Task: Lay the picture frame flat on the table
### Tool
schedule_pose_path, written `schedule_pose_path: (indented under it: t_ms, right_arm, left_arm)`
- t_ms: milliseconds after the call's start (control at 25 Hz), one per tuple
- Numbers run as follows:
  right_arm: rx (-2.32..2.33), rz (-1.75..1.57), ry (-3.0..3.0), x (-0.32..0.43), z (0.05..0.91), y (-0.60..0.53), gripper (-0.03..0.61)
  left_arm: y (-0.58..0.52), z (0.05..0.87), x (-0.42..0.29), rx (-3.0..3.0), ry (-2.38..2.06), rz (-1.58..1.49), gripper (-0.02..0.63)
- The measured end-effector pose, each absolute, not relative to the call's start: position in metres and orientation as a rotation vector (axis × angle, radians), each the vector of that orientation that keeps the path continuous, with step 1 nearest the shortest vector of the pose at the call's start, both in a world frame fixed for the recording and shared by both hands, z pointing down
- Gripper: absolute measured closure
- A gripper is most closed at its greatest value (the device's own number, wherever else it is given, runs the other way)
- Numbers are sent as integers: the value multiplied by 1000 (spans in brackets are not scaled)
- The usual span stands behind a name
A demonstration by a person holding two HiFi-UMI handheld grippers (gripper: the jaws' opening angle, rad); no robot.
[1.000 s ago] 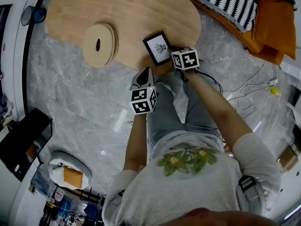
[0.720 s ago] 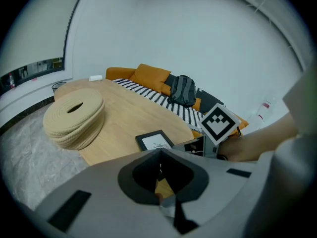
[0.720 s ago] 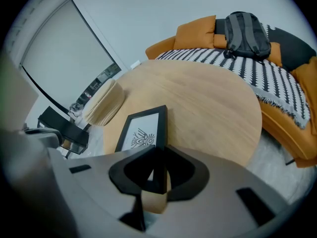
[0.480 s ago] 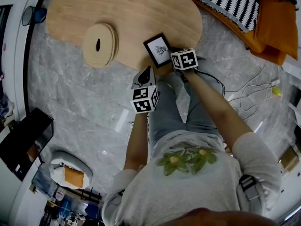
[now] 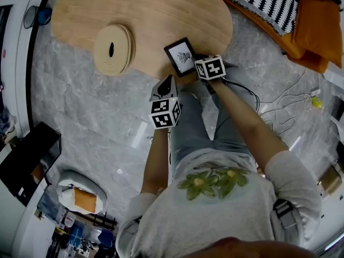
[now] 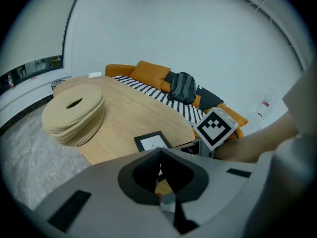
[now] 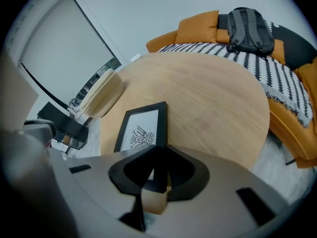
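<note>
Little shifts since a second ago: the left gripper (image 6: 159,168) hangs off the table (image 5: 161,15) edge, jaws pressed together on nothing, while the picture frame (image 5: 180,56) lies by that edge, its corner pinched by the right gripper (image 7: 157,171).

The left gripper (image 5: 165,85) and right gripper (image 5: 194,64) are grey plastic shells with black-lined jaws, and behind the jaws each carries a white cube (image 5: 164,113) printed with black square markers. The person wears a pale grey T-shirt (image 5: 215,224) with a green leaf print, and grey trousers (image 5: 188,128).
</note>
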State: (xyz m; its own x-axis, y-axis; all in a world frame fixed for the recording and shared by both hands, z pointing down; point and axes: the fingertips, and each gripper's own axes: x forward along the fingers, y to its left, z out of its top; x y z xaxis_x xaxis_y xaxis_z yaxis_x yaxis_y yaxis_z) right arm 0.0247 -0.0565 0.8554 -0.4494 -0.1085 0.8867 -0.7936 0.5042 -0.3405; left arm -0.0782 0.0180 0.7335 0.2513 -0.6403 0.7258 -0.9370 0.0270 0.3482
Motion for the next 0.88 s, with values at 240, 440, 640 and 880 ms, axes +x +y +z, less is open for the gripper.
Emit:
schedule_pose_path:
  t_ms: [240, 440, 640, 880]
  right_arm:
    - [727, 983, -1863, 26, 860, -56, 502]
    - [706, 1003, -1833, 25, 860, -57, 497]
    - [694, 971, -1811, 26, 851, -59, 497]
    - [657, 987, -1828, 23, 824, -57, 498]
  left_arm:
    - [15, 735, -78, 1694, -1465, 459, 598]
    - [11, 727, -83, 1681, -1475, 461, 598]
    - [10, 713, -87, 1672, -1491, 462, 598]
    - [9, 688, -87, 1668, -1511, 447, 598]
